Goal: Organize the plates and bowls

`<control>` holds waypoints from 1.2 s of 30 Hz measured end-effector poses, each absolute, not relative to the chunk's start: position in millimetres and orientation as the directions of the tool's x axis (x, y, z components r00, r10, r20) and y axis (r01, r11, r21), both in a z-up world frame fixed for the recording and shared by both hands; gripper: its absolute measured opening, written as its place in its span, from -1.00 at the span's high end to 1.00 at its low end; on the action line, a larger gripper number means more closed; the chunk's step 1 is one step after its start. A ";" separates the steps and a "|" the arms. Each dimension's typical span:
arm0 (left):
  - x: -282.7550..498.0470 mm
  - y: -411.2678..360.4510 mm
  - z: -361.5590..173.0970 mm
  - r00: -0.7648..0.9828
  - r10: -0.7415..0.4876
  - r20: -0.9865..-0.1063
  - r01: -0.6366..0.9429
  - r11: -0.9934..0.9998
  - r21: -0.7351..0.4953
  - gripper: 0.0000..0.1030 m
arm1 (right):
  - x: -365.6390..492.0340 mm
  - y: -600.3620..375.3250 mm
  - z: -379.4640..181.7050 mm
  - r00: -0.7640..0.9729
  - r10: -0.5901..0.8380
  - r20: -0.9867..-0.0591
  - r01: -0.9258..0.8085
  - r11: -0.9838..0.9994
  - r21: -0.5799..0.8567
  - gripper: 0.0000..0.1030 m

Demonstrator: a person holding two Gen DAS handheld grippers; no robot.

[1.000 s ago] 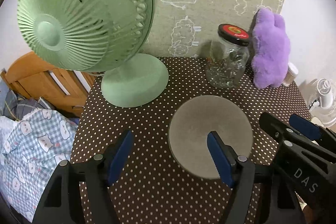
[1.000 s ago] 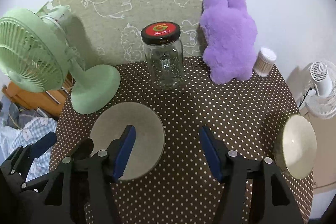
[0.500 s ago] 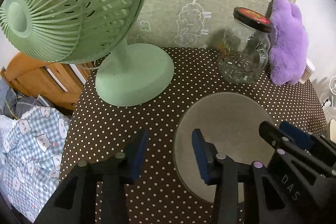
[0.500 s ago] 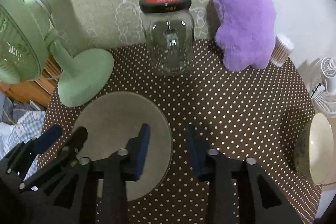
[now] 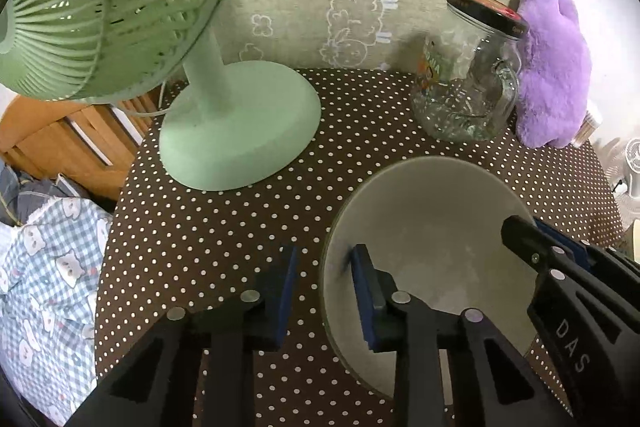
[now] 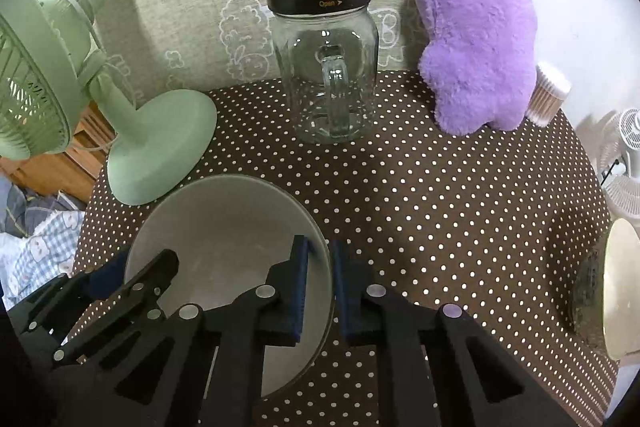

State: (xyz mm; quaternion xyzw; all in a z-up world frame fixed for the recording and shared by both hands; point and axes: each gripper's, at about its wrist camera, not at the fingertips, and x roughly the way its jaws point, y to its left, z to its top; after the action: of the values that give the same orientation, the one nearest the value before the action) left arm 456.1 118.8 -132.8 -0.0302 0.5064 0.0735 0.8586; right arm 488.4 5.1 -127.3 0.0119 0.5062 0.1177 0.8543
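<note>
A grey bowl stands on the brown polka-dot table. My left gripper straddles the bowl's left rim, with one blue pad inside and the other outside. Its jaws are closing on the rim. My right gripper straddles the right rim the same way; its jaws are closing too, and the pads sit tight against the wall. Each gripper also shows in the other's view, the right gripper and the left gripper. A cream dish with a dark speckled outside sits at the table's right edge.
A green desk fan stands at the back left. A lidded glass jar is behind the bowl, with a purple plush and a cotton swab tub to its right. Checked bedding and a wooden chair lie beyond the left edge.
Both grippers came down toward the bowl and went from wide open to narrow. Each now has a pad on either side of the rim.
</note>
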 end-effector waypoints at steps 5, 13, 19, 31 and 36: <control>456.3 119.0 -130.3 0.475 0.047 -0.879 -0.143 0.989 -0.024 0.59 | 488.9 1.3 -123.9 0.450 0.250 -0.857 -0.200 0.964 0.176 0.73; 454.8 116.1 -130.2 0.483 0.057 -0.874 -0.134 0.991 -0.010 0.59 | 489.3 1.0 -124.0 0.445 0.251 -0.860 -0.206 0.963 0.175 0.73; 456.8 111.4 -137.3 0.476 0.096 -0.874 -0.126 0.991 0.040 0.43 | 491.2 2.4 -125.7 0.448 0.244 -0.860 -0.214 0.963 0.162 0.71; 457.0 117.2 -129.1 0.502 0.141 -0.853 -0.161 0.985 0.068 -0.04 | 496.7 1.8 -128.2 0.434 0.217 -0.874 -0.196 0.970 0.144 0.42; 457.5 122.4 -131.4 0.495 0.145 -0.857 -0.162 0.984 0.073 -0.09 | 499.1 3.3 -137.0 0.409 0.216 -0.887 -0.189 0.971 0.149 0.37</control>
State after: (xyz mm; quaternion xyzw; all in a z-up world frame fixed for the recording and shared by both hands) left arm 457.5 122.4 -131.4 -0.0085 0.4945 0.0887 0.8646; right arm 499.1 3.3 -137.0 0.0127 0.5301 0.1204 0.8392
